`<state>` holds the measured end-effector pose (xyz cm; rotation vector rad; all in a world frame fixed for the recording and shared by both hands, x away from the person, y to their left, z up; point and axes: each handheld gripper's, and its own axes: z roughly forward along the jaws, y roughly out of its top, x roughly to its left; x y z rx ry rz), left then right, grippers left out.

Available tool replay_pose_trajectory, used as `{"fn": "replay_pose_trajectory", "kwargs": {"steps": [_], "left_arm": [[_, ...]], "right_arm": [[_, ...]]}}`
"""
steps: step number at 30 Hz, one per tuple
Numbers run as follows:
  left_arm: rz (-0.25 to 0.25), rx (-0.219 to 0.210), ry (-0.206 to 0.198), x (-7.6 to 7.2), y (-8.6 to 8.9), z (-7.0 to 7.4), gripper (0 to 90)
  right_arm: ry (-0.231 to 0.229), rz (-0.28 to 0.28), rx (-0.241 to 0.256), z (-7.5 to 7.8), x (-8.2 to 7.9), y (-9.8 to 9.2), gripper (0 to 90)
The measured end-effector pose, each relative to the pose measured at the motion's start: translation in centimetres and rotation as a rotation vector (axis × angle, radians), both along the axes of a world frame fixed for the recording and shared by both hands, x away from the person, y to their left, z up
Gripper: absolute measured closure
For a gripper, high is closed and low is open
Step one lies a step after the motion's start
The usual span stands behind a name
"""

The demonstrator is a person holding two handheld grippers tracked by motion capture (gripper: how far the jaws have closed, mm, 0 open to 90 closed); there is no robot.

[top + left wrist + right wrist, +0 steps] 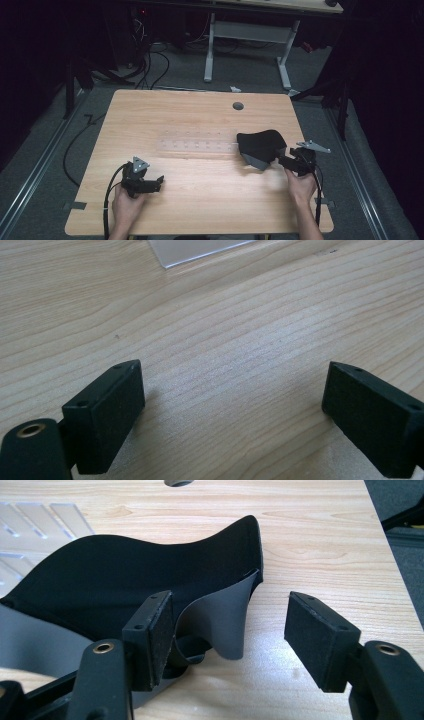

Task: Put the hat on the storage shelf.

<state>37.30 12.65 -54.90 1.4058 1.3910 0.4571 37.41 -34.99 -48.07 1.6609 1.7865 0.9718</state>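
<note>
So the cloth (261, 145), black on top with a grey underside, sits on the counter (200, 200) toward its right side, its near-right corner curled up and showing grey. It stretches roughly left to right, with its left end overlapping the end of a clear plastic sheet (197, 144). The right tool (289, 161) is right at that curled corner, jaws spread; in the right gripper view the grey flap (225, 620) stands up in the gap between the pads, closer to the left pad (159, 635), so nothing is pinched yet. I'd guess the next thing is just closing on that flap. The left tool (159, 181) is well away from the cloth, down near the front-left of the counter, also spread wide over bare wood, so the right hand is clearly the nearer one. There's open counter beyond and in front of the cloth; the right edge is fairly close though.
</note>
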Motion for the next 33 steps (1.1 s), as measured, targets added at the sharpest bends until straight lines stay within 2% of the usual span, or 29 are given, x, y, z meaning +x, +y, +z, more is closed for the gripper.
{"fn": "replay_pose_trajectory", "kwargs": {"steps": [7, 10, 15, 19, 22, 26, 33], "left_arm": [[0.001, 0.001, 0.001, 0.0, 0.0, 0.0, 10.3], [0.003, -0.001, 0.0, 0.0, -0.1, 0.0, 10.3], [0.005, 0.001, -0.002, 0.0, -0.1, 0.0, 10.3], [0.007, 0.0, -0.002, 0.0, -0.1, 0.0, 10.3], [0.007, -0.001, -0.002, 0.0, -0.1, 0.0, 10.3], [0.007, -0.002, -0.002, 0.0, -0.1, 0.0, 10.4], [-0.004, 0.0, -0.002, 0.0, -0.1, 0.0, 11.3]], "right_arm": [[0.016, -0.008, 0.024, -0.7, 0.8, 0.0, 36.5], [0.004, 0.001, 0.019, -0.8, 1.0, 0.2, 37.2], [0.021, 0.01, 0.058, -1.5, 1.6, 0.1, 37.9], [0.012, 0.026, 0.093, -1.7, 1.8, 0.2, 39.7], [0.011, 0.045, 0.095, -1.9, 2.0, 0.4, 41.9], [0.031, 0.051, 0.11, -2.5, 2.4, 0.6, 46.2], [0.024, 0.063, 0.121, -3.0, 2.7, 0.6, 60.1]]}}
